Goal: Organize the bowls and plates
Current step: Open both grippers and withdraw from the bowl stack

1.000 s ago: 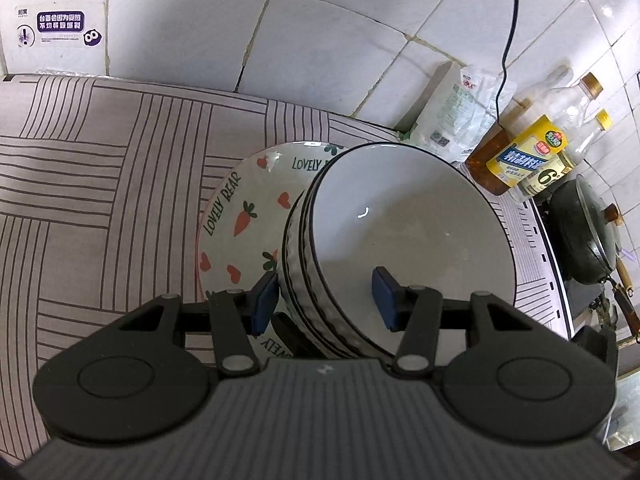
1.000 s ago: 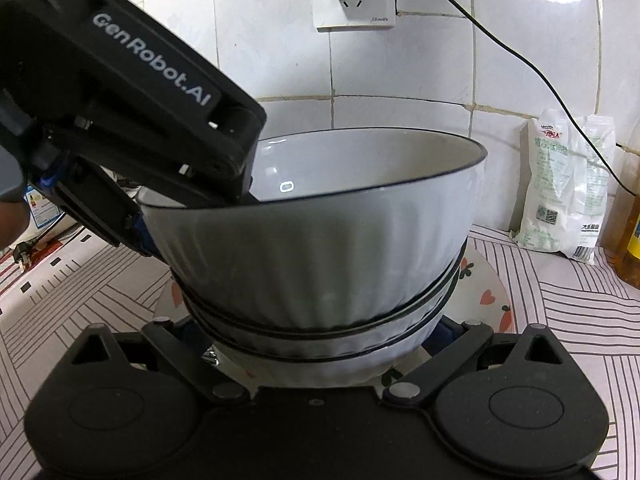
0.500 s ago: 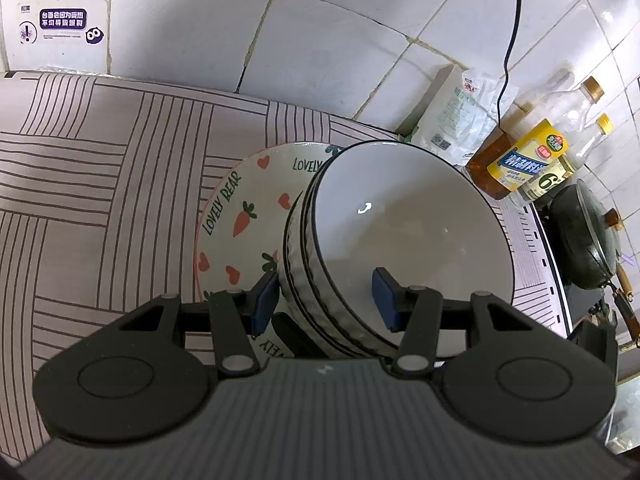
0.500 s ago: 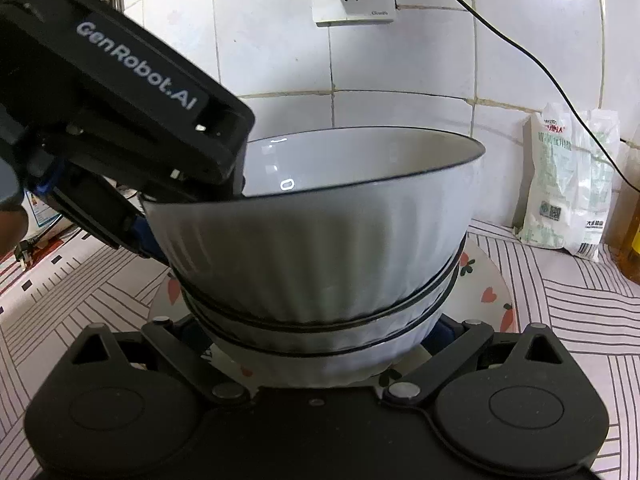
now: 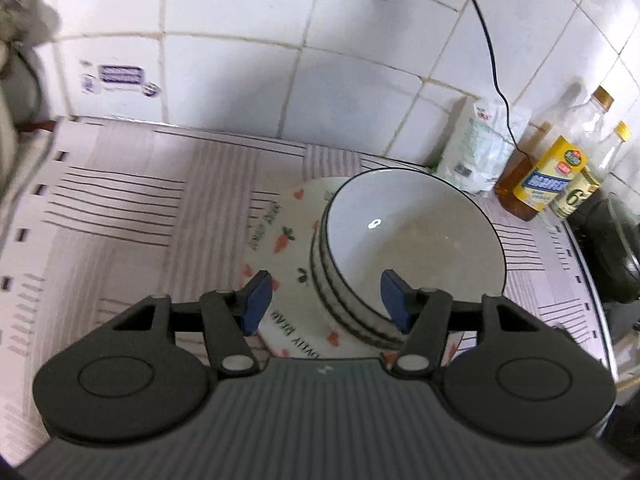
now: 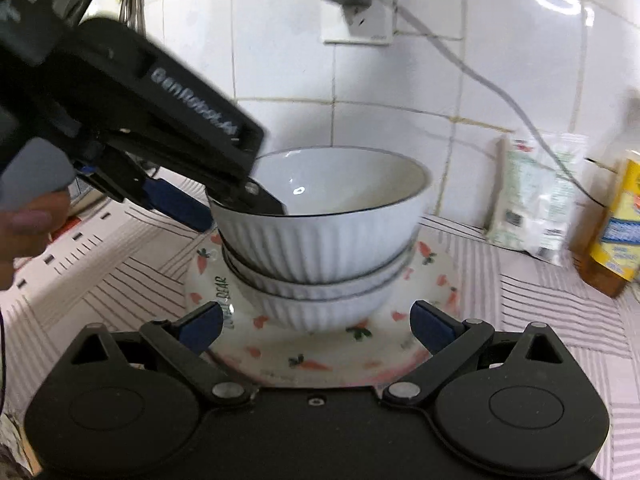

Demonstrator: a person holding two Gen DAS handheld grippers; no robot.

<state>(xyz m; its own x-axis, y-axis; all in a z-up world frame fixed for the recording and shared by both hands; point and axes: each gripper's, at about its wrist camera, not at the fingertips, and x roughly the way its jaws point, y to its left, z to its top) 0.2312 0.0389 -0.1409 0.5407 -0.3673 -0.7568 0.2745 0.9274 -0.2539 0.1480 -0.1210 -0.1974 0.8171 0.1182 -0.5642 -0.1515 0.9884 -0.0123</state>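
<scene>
A stack of three white ribbed bowls [image 5: 412,236] with dark rims stands on a round carrot-patterned plate [image 5: 276,232] on the striped cloth. In the right wrist view the bowl stack [image 6: 320,240] sits level on the plate [image 6: 312,356]. My left gripper [image 5: 326,300] is open, its fingers astride the near rim of the top bowl, one inside and one outside; it also shows in the right wrist view [image 6: 224,206] at the stack's left rim. My right gripper [image 6: 316,328] is open and empty, just in front of the stack, above the plate's near part.
A white bag [image 5: 476,152], oil and sauce bottles [image 5: 548,176] and a dark pan [image 5: 616,248] stand at the right against the tiled wall. A wall socket with a plug and cord [image 6: 352,4] is above. The counter's right edge runs past the pan.
The bowl stack was tilted in both grippers' hold; now it stands level on the plate. Both grippers have opened and drawn back from it.
</scene>
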